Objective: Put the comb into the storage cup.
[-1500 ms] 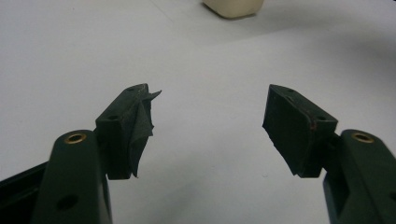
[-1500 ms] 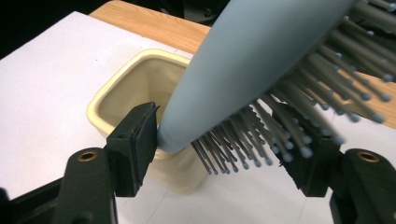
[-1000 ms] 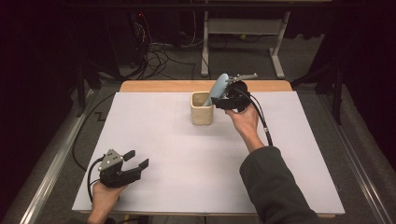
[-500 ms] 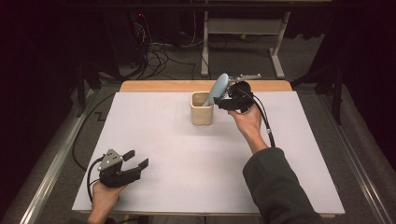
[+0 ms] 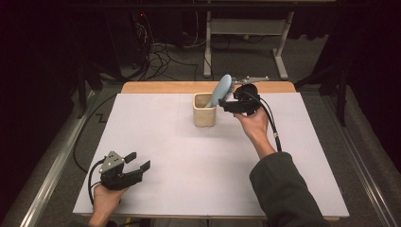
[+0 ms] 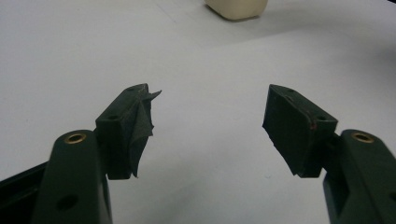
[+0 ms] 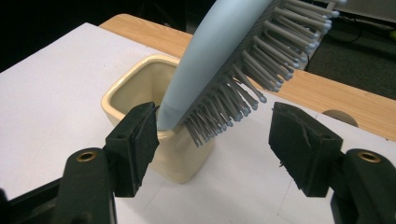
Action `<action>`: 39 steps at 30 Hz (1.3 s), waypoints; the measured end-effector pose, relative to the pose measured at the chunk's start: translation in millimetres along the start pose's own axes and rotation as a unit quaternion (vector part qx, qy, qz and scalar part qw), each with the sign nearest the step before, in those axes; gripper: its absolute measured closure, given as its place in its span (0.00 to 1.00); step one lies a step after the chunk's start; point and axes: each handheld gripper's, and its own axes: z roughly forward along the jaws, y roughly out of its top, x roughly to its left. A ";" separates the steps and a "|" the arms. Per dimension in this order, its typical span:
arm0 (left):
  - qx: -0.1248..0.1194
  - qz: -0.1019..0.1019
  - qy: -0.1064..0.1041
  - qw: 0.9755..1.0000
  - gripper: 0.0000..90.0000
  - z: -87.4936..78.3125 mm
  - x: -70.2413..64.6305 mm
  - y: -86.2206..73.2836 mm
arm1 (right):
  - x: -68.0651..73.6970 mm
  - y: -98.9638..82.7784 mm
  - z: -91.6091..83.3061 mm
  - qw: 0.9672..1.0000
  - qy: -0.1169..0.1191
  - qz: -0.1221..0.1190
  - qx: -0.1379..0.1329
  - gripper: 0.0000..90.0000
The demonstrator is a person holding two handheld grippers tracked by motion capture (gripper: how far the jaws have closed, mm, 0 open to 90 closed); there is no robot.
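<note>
partly hidden: hairbrush [image 7: 219,56] handle end inside cup [image 7: 140,88].

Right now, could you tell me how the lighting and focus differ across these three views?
High view: the white table is evenly lit while the room beyond is very dark. Left gripper view: the black jaws are sharp, the cream cup at the top edge is soft, and the tabletop shades toward grey. Right gripper view: the hairbrush bristles are crisp, with a dim background.
</note>
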 end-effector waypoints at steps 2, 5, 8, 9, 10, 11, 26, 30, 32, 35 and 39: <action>0.000 -0.001 0.000 1.000 0.37 -0.1 0.1 0.0 | -0.1 -0.2 -1.0 1.000 0.000 -0.001 -0.001 0.37; 0.000 -0.001 0.000 1.000 0.37 -0.2 0.1 0.0 | 0.2 -1.4 -3.3 1.000 -0.002 -0.002 -0.004 0.36; 0.000 0.000 0.001 1.000 0.37 -0.1 0.1 0.0 | -0.3 -2.7 -6.2 1.000 -0.004 -0.001 -0.005 0.36; 0.000 0.000 0.000 1.000 0.37 -0.3 0.3 0.0 | -0.4 -2.9 -7.0 1.000 -0.003 -0.001 -0.004 0.36; 0.001 0.000 0.000 1.000 0.37 -0.4 0.4 0.0 | -0.6 -3.2 -7.8 1.000 -0.004 -0.002 -0.005 0.36; 0.001 0.000 0.000 1.000 0.37 -0.4 0.4 0.0 | -0.7 -3.5 -8.6 1.000 -0.003 -0.003 -0.005 0.36; 0.001 0.000 0.002 1.000 0.37 -0.2 0.4 -0.1 | -5.0 -7.4 -22.3 1.000 -0.004 -0.007 -0.019 0.36; 0.000 -0.001 0.002 1.000 0.37 0.0 0.3 -0.1 | -6.3 -7.7 -25.7 1.000 -0.005 -0.008 -0.020 0.36; 0.000 0.000 0.002 1.000 0.37 -0.2 0.4 -0.1 | -6.7 -8.2 -27.5 1.000 -0.006 -0.008 -0.021 0.36; 0.001 -0.001 0.002 1.000 0.37 -0.3 0.5 -0.1 | -6.7 -10.1 -30.9 1.000 -0.008 -0.012 -0.026 0.36; 0.001 0.000 0.002 1.000 0.37 0.0 0.4 -0.2 | -7.1 -11.5 -33.5 0.999 -0.010 -0.011 -0.029 0.36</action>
